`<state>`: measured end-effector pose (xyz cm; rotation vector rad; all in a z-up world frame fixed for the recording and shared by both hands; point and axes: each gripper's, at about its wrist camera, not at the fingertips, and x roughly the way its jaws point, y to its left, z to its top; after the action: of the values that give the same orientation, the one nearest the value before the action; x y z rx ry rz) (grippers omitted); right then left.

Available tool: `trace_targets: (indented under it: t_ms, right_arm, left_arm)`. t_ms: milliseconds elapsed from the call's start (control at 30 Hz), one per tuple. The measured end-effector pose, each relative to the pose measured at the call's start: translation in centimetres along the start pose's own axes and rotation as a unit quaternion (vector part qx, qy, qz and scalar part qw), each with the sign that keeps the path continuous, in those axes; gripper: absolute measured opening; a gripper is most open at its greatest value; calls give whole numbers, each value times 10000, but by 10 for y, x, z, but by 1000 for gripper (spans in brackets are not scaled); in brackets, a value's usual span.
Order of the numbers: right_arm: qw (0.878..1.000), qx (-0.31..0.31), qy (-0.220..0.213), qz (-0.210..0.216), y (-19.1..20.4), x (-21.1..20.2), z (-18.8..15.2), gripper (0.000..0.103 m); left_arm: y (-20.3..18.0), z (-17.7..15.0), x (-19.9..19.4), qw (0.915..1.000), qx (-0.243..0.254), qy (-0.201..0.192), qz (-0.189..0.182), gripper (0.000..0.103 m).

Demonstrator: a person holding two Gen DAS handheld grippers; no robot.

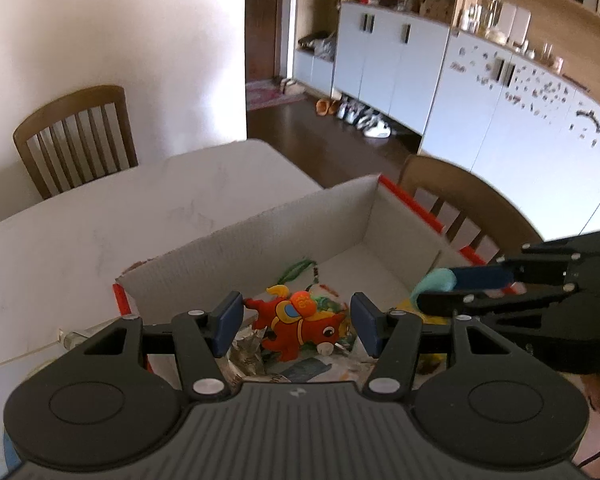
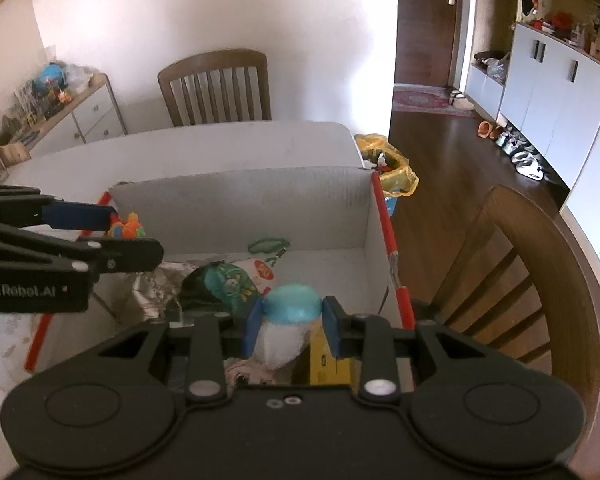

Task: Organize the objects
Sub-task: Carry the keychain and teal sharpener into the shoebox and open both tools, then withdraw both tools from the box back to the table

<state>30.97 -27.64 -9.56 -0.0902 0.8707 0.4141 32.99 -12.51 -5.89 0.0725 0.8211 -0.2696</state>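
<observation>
An open cardboard box [image 1: 260, 236] with red edges stands on the white table [image 1: 100, 216]. My left gripper [image 1: 296, 320] holds a red and orange toy horse [image 1: 300, 322] between its blue pads, above the box's near left part; it also shows in the right wrist view [image 2: 126, 228]. My right gripper [image 2: 290, 322] is shut on a white soft toy with a teal cap [image 2: 290, 304], over the box's near right side; it shows in the left wrist view [image 1: 436, 282]. Inside lie a dark green pouch [image 2: 220, 280], a green cord [image 2: 268, 245], foil wrap [image 2: 156, 284] and a yellow packet [image 2: 328, 360].
Wooden chairs stand at the table's far side [image 2: 216, 88] and right side [image 2: 532, 280]. A bin with a yellow bag [image 2: 388, 168] sits past the table's far right corner. White cabinets [image 1: 480, 92] and shoes [image 1: 360, 116] line the right wall.
</observation>
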Motion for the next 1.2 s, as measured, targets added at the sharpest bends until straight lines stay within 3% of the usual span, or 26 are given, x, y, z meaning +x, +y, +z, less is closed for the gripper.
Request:
trace_targets:
  t_ms: [267, 533, 833, 1200]
  right_arm:
    - [9992, -49, 390, 51, -6, 33, 0, 27]
    - [9990, -115, 417, 132, -8, 31, 2, 29]
    - [9990, -105, 344, 249, -7, 12, 7, 32]
    - [9992, -248, 60, 311, 5, -21, 10, 37]
  left_arm:
    - [-1, -11, 34, 9988, 143, 424, 194, 59]
    - [7, -21, 58, 9962, 143, 817, 251, 59]
    - [2, -22, 61, 9961, 332, 774, 270, 59]
    - [4, -22, 34, 9991, 49, 416, 74, 62]
